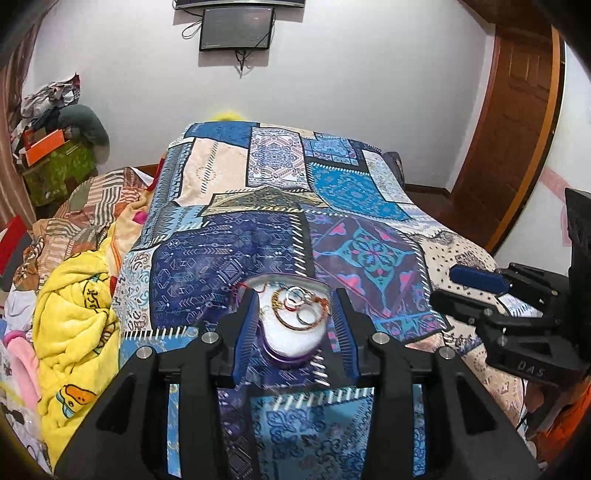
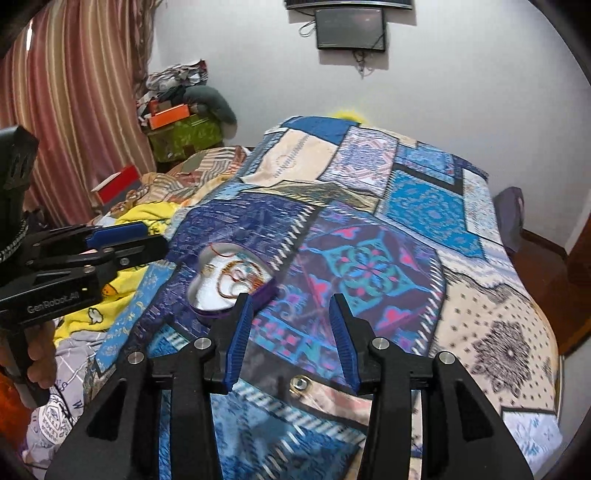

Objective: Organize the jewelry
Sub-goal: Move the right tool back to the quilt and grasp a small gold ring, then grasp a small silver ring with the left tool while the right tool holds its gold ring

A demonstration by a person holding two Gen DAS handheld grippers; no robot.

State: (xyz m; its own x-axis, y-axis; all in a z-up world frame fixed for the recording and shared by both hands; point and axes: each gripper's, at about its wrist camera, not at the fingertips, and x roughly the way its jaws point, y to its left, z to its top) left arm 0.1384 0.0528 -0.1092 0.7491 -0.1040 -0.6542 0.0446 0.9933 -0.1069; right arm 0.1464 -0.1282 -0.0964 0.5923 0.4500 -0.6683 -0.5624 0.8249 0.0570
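Left tool (image 1: 293, 325): nearest the left wrist camera, black frame with blue ribbed pads, jaws spread apart, nothing gripped. Hangs just above the bed, its fingers flanking the box on either side; contact with the box cannot be told.

Box (image 1: 295, 341): heart-shaped, purple wall, white lining, lid off. Rests on the bedspread between the left tool's fingers. In the right wrist view it lies left of centre (image 2: 229, 291), just beyond the right tool's left finger.

Bangles (image 1: 295, 314): several thin hoops, gold and silver, with a red thread, piled in the far half of the box on the white lining.

Ring (image 2: 300, 384): small, gold-toned, pale stone or face. Lies alone on the bedspread between the right tool's fingers, close to the camera, apart from the box.

Right tool (image 2: 291, 328): same make, jaws spread apart, empty. Poised over the bedspread to the right of the box. Seen from the left wrist camera at the right edge (image 1: 476, 291).

Bedspread (image 1: 369, 192): patchwork print, blue, cream and purple, covering the bed.

Blanket (image 1: 74, 314): yellow, cartoon print, bunched at the bed's left side.

Screen (image 1: 236, 27): dark, wall-mounted, cables hanging below.

Door (image 1: 517, 122): brown wood, far right.
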